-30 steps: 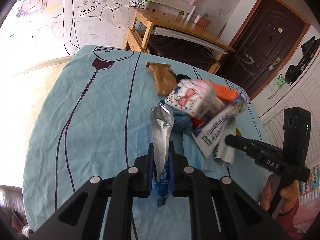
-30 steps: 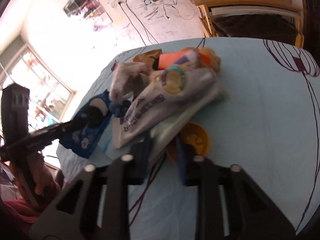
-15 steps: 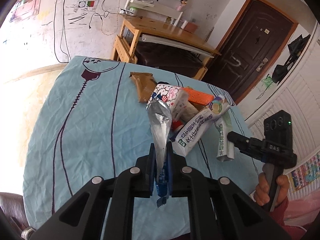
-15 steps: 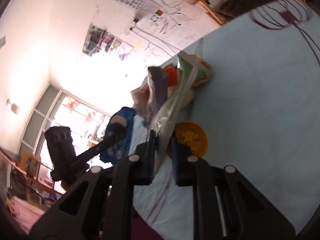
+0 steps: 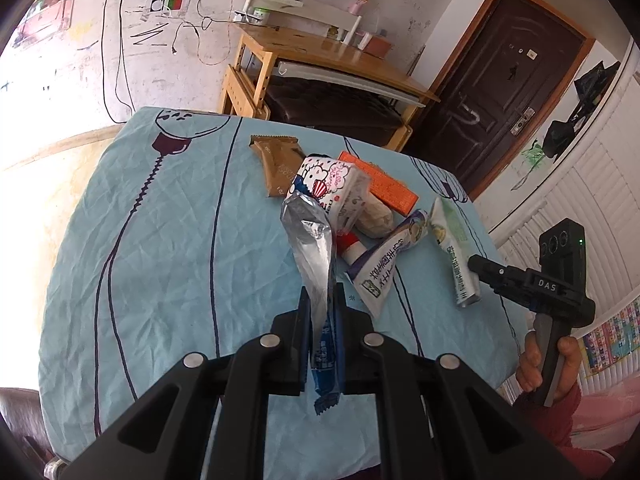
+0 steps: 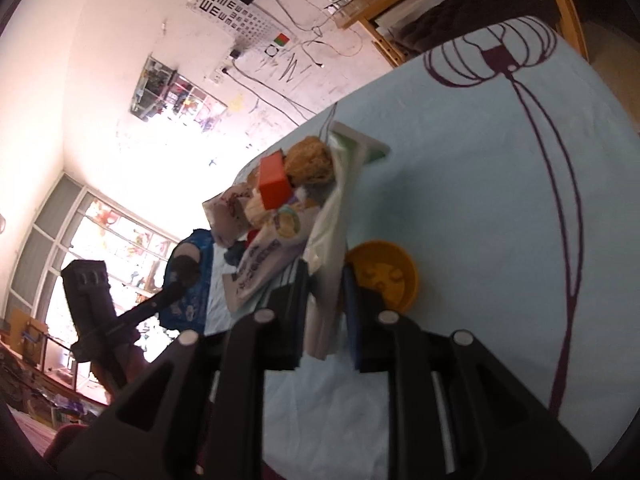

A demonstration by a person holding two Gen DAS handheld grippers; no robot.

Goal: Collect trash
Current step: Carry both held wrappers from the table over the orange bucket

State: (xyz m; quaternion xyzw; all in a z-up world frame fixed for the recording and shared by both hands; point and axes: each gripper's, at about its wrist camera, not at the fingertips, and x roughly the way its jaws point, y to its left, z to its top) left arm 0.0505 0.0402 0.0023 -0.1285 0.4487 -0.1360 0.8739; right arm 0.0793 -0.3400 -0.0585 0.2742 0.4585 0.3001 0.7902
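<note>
My left gripper (image 5: 322, 312) is shut on a silver and blue foil wrapper (image 5: 314, 256) held above the table. My right gripper (image 6: 326, 280) is shut on the end of a pale green and white packet (image 6: 332, 216), also seen in the left wrist view (image 5: 454, 252), lying on the cloth. A pile of trash lies mid-table: a cartoon-print tissue pack (image 5: 332, 184), an orange box (image 5: 380, 186), a brown wrapper (image 5: 278, 160), a white and purple pouch (image 5: 384, 264) and a beige lump (image 5: 374, 216).
The table has a light blue cloth (image 5: 160, 240) with dark line drawings. A yellow bowl (image 6: 384, 276) sits by my right gripper. A wooden desk (image 5: 320, 56) and a dark door (image 5: 508, 92) stand beyond the table. The right edge of the table is close to my right hand.
My left gripper has risen and pulled back with the foil wrapper. My right gripper has swung the green packet out from the pile, then down toward the cloth.
</note>
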